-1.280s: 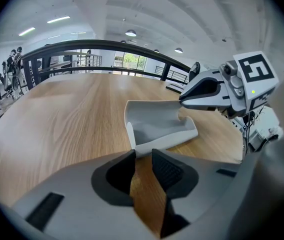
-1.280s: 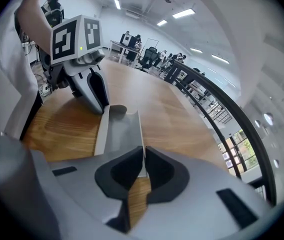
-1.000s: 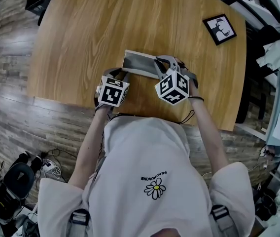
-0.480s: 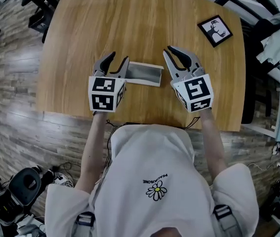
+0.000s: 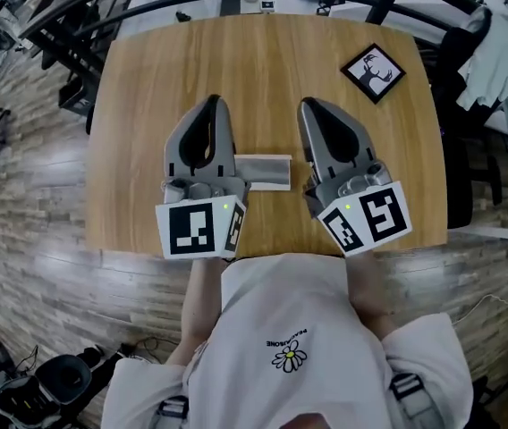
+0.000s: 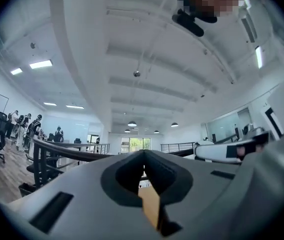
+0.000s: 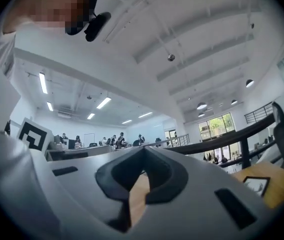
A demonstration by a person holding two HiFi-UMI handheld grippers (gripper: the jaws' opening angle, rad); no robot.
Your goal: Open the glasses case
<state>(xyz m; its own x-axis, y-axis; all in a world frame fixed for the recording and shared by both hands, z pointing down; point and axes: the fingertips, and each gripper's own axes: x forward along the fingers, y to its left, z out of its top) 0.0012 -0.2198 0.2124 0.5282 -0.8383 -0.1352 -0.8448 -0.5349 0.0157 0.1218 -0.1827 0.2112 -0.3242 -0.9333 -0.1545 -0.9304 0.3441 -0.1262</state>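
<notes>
The glasses case (image 5: 264, 171), grey on top with a white strip along its near side, lies on the wooden table (image 5: 147, 105) between my two grippers; neither touches it. I cannot tell whether its lid is up. My left gripper (image 5: 215, 102) is held high to the case's left, pointing away from me. Its jaws have just closed and hold nothing, the tips meeting (image 6: 144, 151). My right gripper (image 5: 310, 105) is held equally high at the case's right, also shut and empty, tips together (image 7: 143, 148). Both gripper views look level across the room, and neither shows the case.
A black-framed deer picture (image 5: 373, 72) lies at the table's far right corner. Dark metal frames (image 5: 75, 25) stand beyond the far edge, and clothes (image 5: 495, 56) hang at the right. A railing (image 6: 62, 151) and distant people (image 7: 114, 140) show in the gripper views.
Both grippers have lifted off the case, risen high and tipped up from pointing down to pointing level. The left jaws, open half a second ago, are now shut. The case stays on the table.
</notes>
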